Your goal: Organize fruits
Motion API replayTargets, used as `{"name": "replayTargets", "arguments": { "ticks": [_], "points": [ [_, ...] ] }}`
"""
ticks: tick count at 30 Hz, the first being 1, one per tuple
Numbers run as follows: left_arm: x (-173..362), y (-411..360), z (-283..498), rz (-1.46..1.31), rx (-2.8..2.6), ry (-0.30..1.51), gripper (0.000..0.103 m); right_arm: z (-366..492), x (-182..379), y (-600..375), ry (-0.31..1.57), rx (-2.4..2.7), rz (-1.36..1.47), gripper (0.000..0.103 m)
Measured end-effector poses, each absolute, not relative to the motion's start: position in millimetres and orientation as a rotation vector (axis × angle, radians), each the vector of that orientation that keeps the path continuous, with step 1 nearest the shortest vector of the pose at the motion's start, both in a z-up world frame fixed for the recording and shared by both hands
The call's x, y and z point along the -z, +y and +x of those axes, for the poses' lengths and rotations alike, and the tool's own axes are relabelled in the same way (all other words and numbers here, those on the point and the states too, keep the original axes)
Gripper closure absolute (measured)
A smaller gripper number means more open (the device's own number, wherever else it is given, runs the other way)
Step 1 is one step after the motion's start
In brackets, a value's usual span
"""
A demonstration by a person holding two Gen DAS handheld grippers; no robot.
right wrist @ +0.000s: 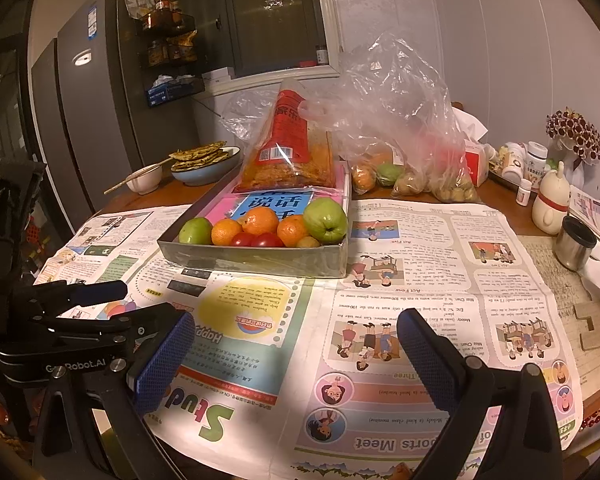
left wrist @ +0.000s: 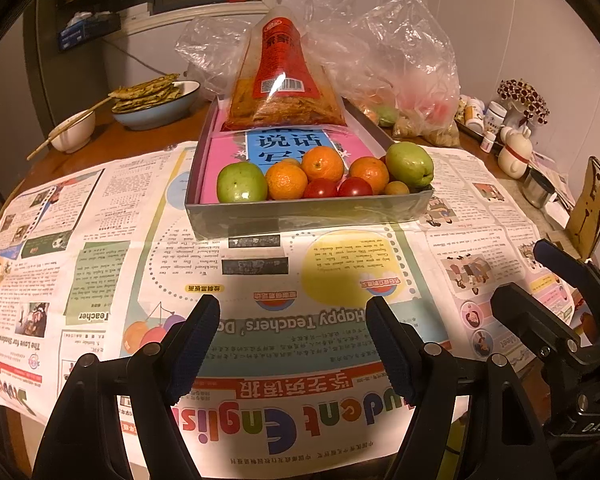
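Observation:
A grey shallow box [left wrist: 308, 216] [right wrist: 260, 262] stands on the newspaper. At its front edge lie two green fruits [left wrist: 242, 182] [right wrist: 325, 220], three oranges [left wrist: 286, 180] [right wrist: 262, 220], two red tomatoes [left wrist: 320, 189] [right wrist: 266, 240] and a small yellowish fruit [left wrist: 396, 188]. A pink and blue book [left wrist: 288, 146] and a red snack bag [left wrist: 284, 76] fill the back of the box. My left gripper [left wrist: 292, 312] is open and empty, well in front of the box. My right gripper [right wrist: 296, 328] is open and empty, in front and to the right of the box.
Clear plastic bags [left wrist: 400, 68] [right wrist: 400, 128] holding more fruit sit behind the box. A blue bowl of flatbreads [left wrist: 156, 100] and a white bowl with chopsticks [left wrist: 72, 128] stand at back left. Bottles, a white figurine [right wrist: 552, 200] and a metal cup [right wrist: 574, 242] are at right.

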State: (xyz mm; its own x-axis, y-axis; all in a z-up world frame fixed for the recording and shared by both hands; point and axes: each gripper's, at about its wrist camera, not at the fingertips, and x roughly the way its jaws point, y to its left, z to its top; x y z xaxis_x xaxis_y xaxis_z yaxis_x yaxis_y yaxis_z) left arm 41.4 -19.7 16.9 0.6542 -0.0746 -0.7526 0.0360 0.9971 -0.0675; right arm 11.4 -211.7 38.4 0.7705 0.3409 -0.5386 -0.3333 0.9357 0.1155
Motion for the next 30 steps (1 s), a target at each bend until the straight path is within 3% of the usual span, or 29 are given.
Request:
{"name": "replayTargets", "arguments": {
  "ticks": [30],
  "points": [
    [-16.1, -20.5, 39.6, -0.043, 0.07, 0.854, 0.026, 13.1, -35.7, -213.4, 0.592, -0.357, 0.02, 0.001]
  ]
}}
